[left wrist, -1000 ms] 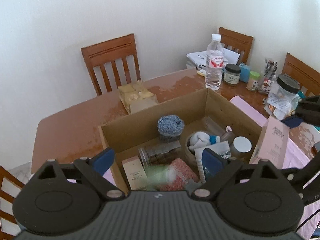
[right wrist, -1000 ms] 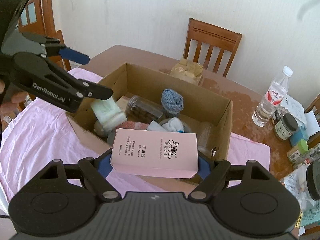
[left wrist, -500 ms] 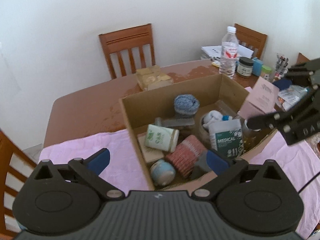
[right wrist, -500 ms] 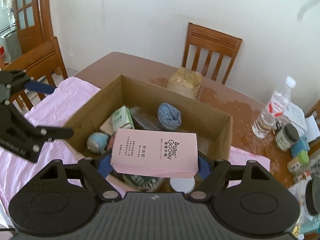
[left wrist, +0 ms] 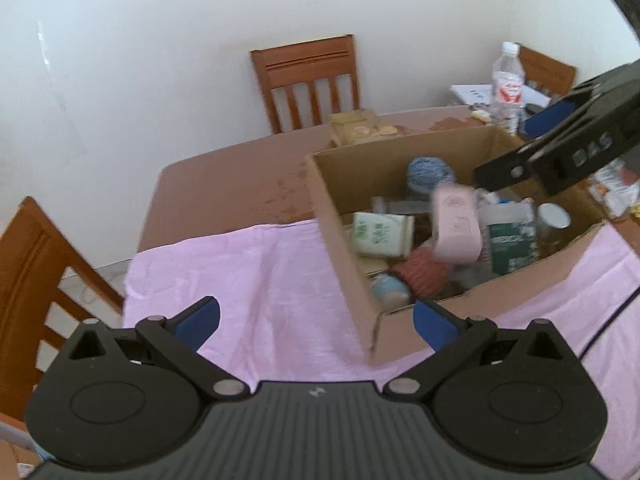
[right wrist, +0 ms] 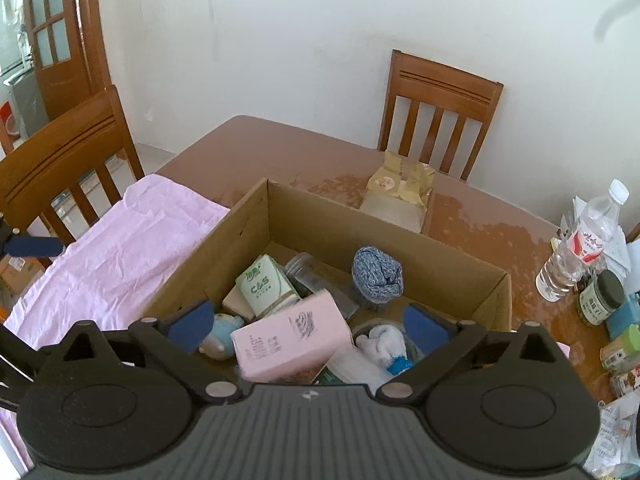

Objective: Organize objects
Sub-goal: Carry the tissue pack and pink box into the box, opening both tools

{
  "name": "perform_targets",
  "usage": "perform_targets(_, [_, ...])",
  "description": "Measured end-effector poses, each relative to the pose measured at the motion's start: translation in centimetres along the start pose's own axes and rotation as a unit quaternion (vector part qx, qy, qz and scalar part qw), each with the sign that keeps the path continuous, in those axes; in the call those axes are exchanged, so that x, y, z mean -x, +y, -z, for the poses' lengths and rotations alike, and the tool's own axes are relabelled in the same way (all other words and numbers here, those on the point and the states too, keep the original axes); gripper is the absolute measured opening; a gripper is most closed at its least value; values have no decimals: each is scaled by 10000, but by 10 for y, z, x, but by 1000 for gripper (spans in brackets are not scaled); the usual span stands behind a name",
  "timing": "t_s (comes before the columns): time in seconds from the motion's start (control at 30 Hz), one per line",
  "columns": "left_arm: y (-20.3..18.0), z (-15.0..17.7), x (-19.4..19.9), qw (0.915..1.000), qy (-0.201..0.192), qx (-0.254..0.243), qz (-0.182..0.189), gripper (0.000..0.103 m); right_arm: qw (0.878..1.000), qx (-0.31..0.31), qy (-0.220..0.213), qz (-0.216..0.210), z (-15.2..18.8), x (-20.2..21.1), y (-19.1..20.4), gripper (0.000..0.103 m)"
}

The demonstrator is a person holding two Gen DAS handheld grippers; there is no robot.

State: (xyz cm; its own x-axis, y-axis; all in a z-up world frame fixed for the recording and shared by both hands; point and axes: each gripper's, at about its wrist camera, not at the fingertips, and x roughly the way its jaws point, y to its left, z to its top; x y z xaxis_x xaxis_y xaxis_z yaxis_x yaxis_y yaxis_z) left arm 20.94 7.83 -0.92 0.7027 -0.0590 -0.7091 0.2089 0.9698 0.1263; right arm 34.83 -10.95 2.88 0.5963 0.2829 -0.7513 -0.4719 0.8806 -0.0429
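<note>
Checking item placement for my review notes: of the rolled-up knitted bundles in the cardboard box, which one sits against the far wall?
The blue knitted roll sits by the box's far wall. The reddish-pink roll lies toward the near side.

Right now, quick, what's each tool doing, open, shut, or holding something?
Left tool: open, holding nothing.
Right tool: jaws opening; the pink box is free of the pads, tilted in the cardboard box.
</note>
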Motion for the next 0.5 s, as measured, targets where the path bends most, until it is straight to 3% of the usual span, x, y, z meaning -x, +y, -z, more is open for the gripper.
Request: perform_targets(0.5, [-4, -13, -3, 9981, 184, 583, -24, 102, 9936, -716, 113, 862, 14, 35, -20, 103])
